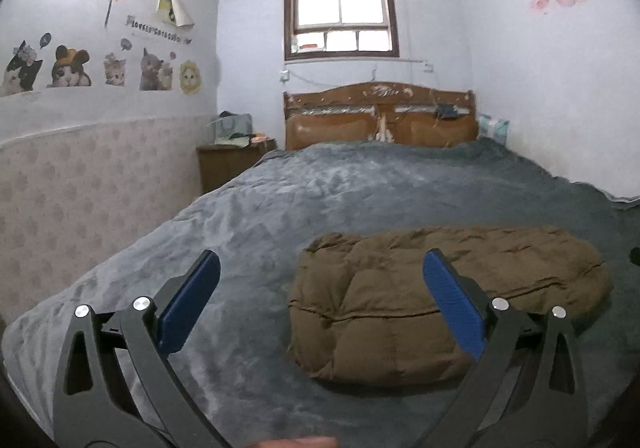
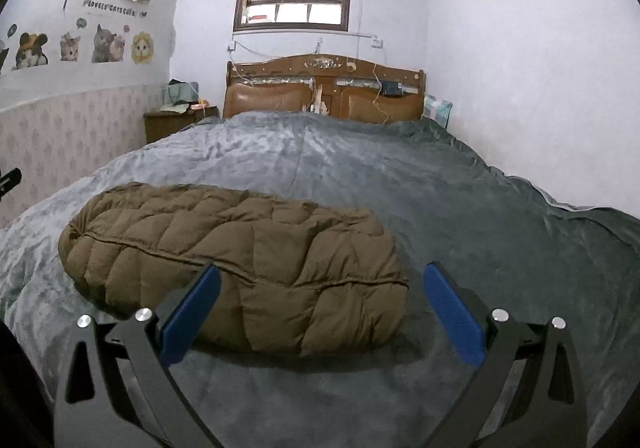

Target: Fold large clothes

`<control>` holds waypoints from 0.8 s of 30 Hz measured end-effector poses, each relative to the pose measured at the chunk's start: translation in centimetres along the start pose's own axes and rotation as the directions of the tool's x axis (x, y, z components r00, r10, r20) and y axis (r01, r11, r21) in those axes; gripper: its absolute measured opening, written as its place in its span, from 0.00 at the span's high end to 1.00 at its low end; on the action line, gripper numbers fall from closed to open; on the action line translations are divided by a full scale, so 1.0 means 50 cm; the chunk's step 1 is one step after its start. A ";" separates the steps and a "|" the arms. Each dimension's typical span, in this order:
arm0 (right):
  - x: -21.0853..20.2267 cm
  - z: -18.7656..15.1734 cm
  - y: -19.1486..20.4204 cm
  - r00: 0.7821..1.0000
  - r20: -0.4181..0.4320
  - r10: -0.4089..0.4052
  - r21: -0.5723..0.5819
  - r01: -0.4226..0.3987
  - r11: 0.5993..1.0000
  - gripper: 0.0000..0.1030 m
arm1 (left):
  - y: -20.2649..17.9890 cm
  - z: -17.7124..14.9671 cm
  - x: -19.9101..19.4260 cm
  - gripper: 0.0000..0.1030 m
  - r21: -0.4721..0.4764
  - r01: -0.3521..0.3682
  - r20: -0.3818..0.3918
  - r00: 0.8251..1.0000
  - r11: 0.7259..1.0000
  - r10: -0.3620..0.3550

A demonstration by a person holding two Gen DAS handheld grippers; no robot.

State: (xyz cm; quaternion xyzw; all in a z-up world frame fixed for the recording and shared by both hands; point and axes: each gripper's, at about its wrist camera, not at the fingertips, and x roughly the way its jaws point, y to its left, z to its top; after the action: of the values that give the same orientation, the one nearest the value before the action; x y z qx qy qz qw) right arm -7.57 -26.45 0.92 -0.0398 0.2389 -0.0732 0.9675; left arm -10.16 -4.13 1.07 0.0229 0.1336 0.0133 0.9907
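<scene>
A brown quilted puffer jacket [image 1: 400, 304] lies folded into a thick bundle near the foot of the bed, on the grey blanket [image 1: 320, 188]. It also shows in the right wrist view [image 2: 248, 248]. My left gripper [image 1: 320, 268] is open and empty, held above the bed with the jacket's left end between and beyond its blue pads [image 1: 188, 304]. My right gripper [image 2: 320, 280] is open and empty, held above the jacket's right end. Neither gripper touches the jacket.
The grey blanket [image 2: 360, 168] covers the whole bed up to a wooden headboard [image 2: 324, 88]. A nightstand [image 2: 176, 120] with clutter stands at the far left. Walls run close along both sides of the bed.
</scene>
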 end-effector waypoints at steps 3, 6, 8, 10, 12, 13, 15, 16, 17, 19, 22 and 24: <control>0.004 -0.002 -0.002 1.000 -0.003 0.000 0.006 0.000 1.000 0.02 | 0.001 -0.003 0.000 0.03 -0.004 -0.002 -0.005 1.000 1.000 0.002; 0.004 -0.004 -0.002 1.000 -0.001 -0.001 0.008 0.001 1.000 0.02 | -0.001 -0.004 -0.003 0.03 0.001 -0.008 -0.006 1.000 1.000 0.008; 0.005 -0.004 -0.003 1.000 -0.002 -0.001 0.008 0.001 1.000 0.02 | -0.004 -0.004 -0.004 0.03 0.009 -0.014 -0.010 1.000 1.000 0.014; 0.005 -0.005 -0.003 1.000 -0.004 -0.004 0.011 0.004 1.000 0.02 | -0.008 -0.004 -0.008 0.03 0.017 -0.024 -0.012 1.000 1.000 0.024; 0.002 -0.007 -0.005 1.000 -0.005 -0.004 0.018 0.005 1.000 0.02 | -0.009 -0.003 -0.007 0.03 0.022 -0.030 -0.011 0.999 0.999 0.030; 0.001 -0.008 -0.005 1.000 -0.005 -0.005 0.020 0.005 1.000 0.02 | -0.010 -0.003 -0.008 0.03 0.023 -0.032 -0.011 0.999 0.999 0.032; 0.001 -0.007 -0.001 1.000 -0.007 -0.008 0.025 0.008 1.000 0.02 | -0.010 -0.004 -0.008 0.03 0.025 -0.034 -0.012 0.999 0.999 0.034; 0.000 -0.007 0.000 1.000 -0.008 -0.008 0.025 0.009 1.000 0.02 | -0.010 -0.003 -0.008 0.03 0.026 -0.034 -0.013 0.999 0.999 0.035; 0.001 -0.006 0.001 1.000 -0.008 -0.009 0.025 0.009 1.000 0.02 | -0.010 -0.003 -0.007 0.03 0.026 -0.033 -0.015 0.999 0.999 0.034; 0.000 -0.007 0.001 1.000 -0.009 -0.008 0.024 0.009 1.000 0.02 | -0.011 -0.003 -0.005 0.03 0.027 -0.034 -0.021 0.999 0.999 0.035; 0.000 -0.006 0.002 1.000 -0.008 -0.009 0.025 0.010 1.000 0.02 | -0.012 -0.003 -0.002 0.03 0.033 -0.039 -0.023 0.999 0.999 0.040; -0.001 -0.007 0.002 1.000 -0.009 -0.010 0.025 0.010 1.000 0.02 | -0.014 -0.004 -0.003 0.03 0.040 -0.043 -0.020 0.999 0.998 0.044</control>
State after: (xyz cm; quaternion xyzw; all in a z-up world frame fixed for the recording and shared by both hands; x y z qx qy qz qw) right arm -7.76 -26.35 0.63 -0.0286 0.2420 -0.0813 0.9664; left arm -10.32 -4.83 0.89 0.0450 0.1434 0.0325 0.9881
